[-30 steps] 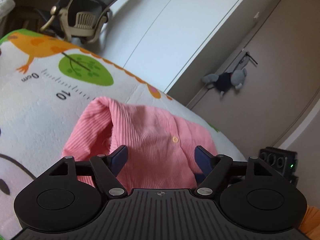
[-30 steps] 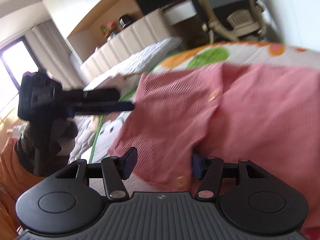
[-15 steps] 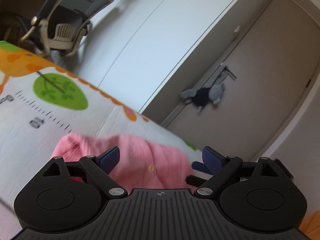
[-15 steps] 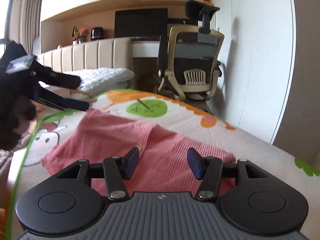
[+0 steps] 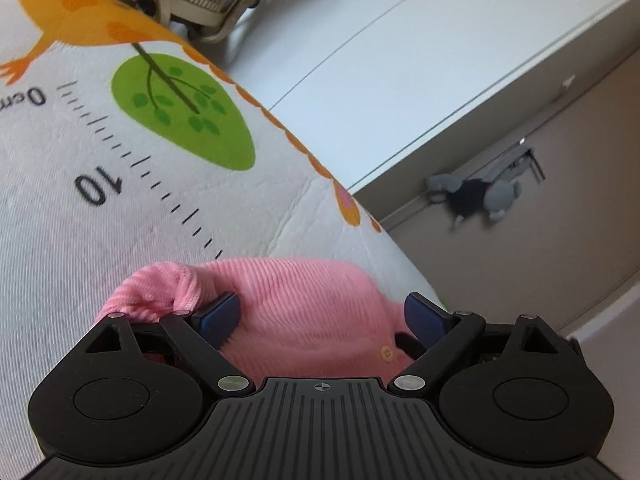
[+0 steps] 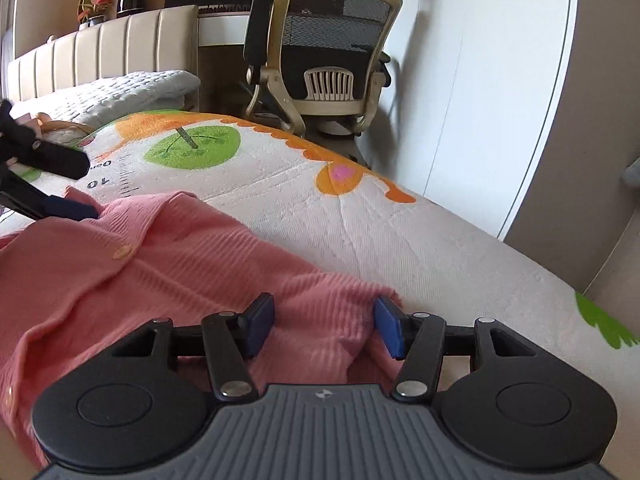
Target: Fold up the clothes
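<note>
The bed, covered by a white printed sheet with ruler marks and a green leaf, carries a pink ribbed cardigan lying near its edge.

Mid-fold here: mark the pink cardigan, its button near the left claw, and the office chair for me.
pink cardigan [image 6: 192, 264]: right wrist view, on the ribbed front panel.
button [image 5: 386, 353]: left wrist view, on the button's face, near the right finger.
office chair [image 6: 332, 36]: right wrist view, on the mesh backrest.
</note>
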### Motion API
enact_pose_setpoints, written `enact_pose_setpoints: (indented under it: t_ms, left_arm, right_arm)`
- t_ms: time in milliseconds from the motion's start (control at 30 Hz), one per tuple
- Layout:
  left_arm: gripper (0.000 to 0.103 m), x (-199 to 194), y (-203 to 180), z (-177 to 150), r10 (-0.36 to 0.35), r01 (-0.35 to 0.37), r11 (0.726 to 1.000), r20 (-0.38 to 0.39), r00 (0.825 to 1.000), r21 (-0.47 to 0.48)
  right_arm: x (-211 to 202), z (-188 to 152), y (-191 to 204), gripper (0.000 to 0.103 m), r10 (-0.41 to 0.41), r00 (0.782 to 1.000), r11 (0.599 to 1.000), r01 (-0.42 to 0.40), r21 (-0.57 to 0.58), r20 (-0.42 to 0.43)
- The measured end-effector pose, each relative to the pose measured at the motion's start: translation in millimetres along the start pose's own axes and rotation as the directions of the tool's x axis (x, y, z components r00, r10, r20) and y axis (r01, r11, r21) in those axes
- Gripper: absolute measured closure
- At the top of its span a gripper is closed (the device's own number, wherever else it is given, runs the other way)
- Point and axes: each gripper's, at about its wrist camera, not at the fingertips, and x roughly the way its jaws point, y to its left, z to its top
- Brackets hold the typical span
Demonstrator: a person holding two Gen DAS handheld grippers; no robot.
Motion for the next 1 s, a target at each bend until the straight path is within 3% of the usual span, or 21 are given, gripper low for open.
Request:
enact_pose_setpoints:
  t_ms: [133,300,467,633,767,900,1000]
  left_arm:
    - [0.010,-17.9,-12.7,-5.2,-0.001,-0.002,0.996,0.031,1.000,0.086]
    - [0.009,-48.1,-13.5,-15.9,-0.030,0.020,0.991,0.075,0.997,0.131]
    - [0.009,-45.2,-7.3,-21.8,-0.037,0.031,0.989,0.038,0.999,0.145]
    - [0.008,-36.5,-0.4,-26.6,-0.039,0.036,0.990,0.020,0.999,0.133]
    - [0.008,-39.2,0.4,-28.0,-0.041,0.038,0.991,0.025,0.999,0.126]
    - [0.008,-49.8,-3.7,-28.0,-0.036,0.031,0.990,0.039,0.999,0.138]
    - [0.008,-60.1,-9.8,-25.8,-0.044,0.033,0.986,0.061,0.997,0.165]
  right_arm:
    - [-20.8,14.3,11.8,0.048,0.032,0.998,0.997,-0.028,-0.072,0.056]
    - [-20.9,52.3,20.9,0.048,0.063,0.996,0.985,-0.051,-0.162,0.066]
    - [25.8,70.2,42.8,0.048,0.081,0.996,0.971,-0.086,-0.223,-0.033]
    - [38.7,61.5,78.7,0.048,0.105,0.994,0.936,-0.110,-0.335,-0.035]
    - [26.2,58.6,77.5,0.047,0.109,0.994,0.927,-0.109,-0.360,-0.020]
    - [-5.8,39.5,52.1,0.028,0.067,0.998,0.927,-0.064,-0.369,-0.003]
    - [-28.6,16.7,29.7,0.024,-0.022,1.000,0.915,0.020,-0.403,-0.001]
